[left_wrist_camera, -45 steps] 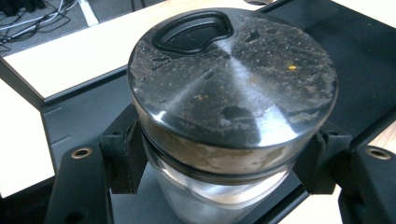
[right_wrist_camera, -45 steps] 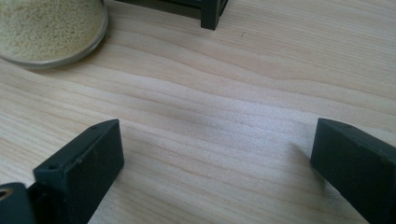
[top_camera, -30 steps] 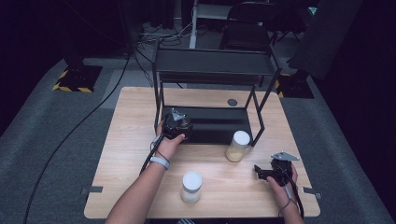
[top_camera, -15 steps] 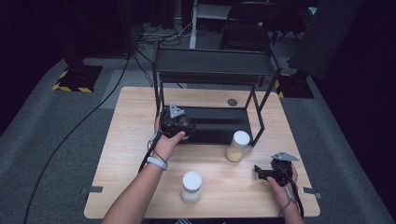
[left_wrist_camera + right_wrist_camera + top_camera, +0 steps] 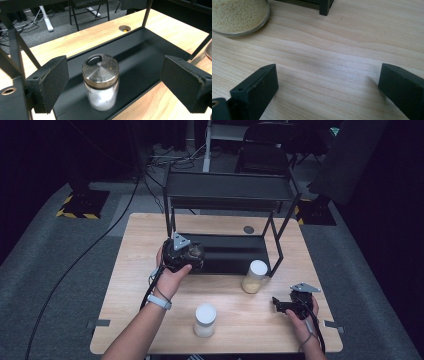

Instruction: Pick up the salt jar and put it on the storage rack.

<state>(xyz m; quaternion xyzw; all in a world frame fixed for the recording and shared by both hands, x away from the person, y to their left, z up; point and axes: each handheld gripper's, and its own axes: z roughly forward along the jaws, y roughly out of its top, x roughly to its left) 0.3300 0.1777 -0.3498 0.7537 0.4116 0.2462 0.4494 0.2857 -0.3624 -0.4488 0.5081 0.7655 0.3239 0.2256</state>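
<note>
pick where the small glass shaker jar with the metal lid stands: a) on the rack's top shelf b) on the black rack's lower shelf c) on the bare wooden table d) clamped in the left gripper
b: the glass shaker jar stands on the black lower shelf, between the open left gripper jaws with gaps either side.

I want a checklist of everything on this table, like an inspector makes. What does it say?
Surface: pale wooden table with a round cable hole near the back.
Job's things: metal-lidded shaker jar of white powder, upright on the lower shelf of the black rack.
Clutter: grain jar beside the rack's front leg; white-lidded jar near the front edge.
Grippers: left gripper open, jaws either side of the shaker, not touching; right gripper open over bare wood.
Cables: one trails across the floor at left.
Surroundings: grey carpet, a chair behind the table.
</note>
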